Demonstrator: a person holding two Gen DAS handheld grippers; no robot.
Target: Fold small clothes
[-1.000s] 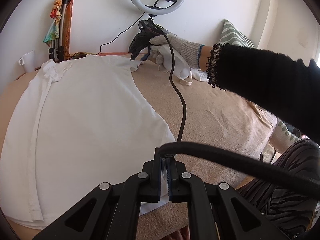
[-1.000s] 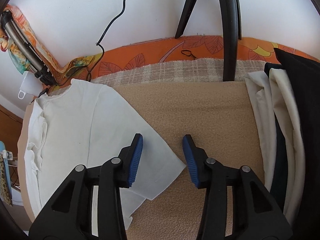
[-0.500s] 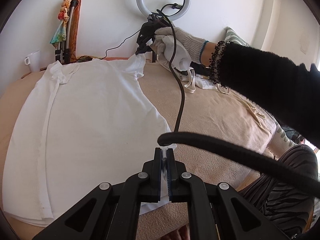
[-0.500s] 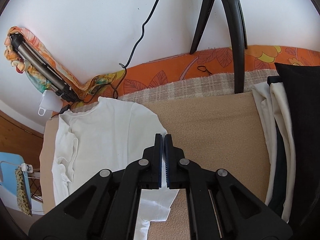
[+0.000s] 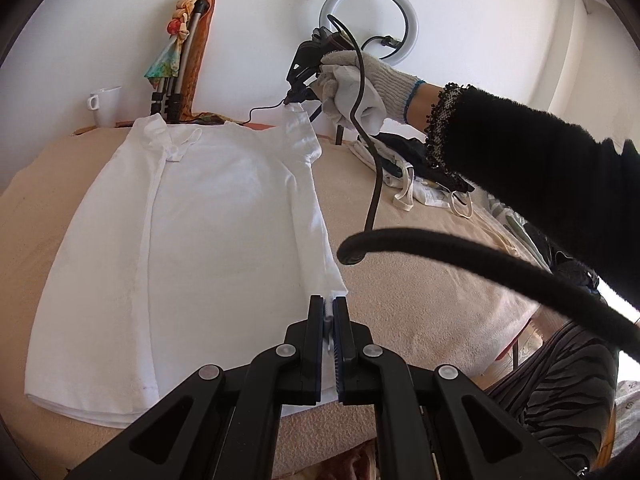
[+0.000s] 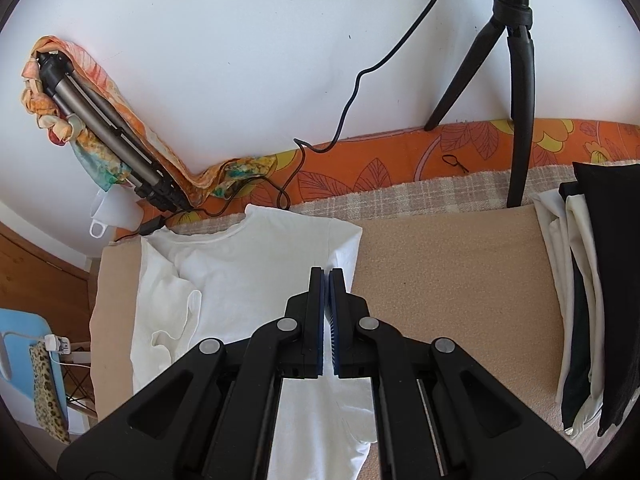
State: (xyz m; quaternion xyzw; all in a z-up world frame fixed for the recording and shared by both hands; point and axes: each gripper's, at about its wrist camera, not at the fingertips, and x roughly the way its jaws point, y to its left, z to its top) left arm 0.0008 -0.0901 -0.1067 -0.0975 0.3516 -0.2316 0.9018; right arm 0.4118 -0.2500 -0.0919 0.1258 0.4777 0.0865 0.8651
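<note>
Nearest, the left gripper (image 5: 329, 312) is clamped on the near right hem corner of the white T-shirt (image 5: 208, 216), white cloth showing between its closed pads. The shirt lies front-up on the beige blanket (image 5: 420, 280), its left side already turned in, collar toward the far wall. At the far right shoulder the right gripper (image 6: 325, 276), held by a gloved hand (image 5: 360, 80), is pinched shut on the sleeve edge, which is raised off the blanket. It looks like a thin bite, though the pads hide how much cloth is caught. The risk: the sleeve may slip free as both ends swing left, dropping the fold crooked. The dangling black cable (image 5: 370, 168) could also drag across the shirt. Folded clothes (image 6: 576, 300) lie stacked at the right
</note>
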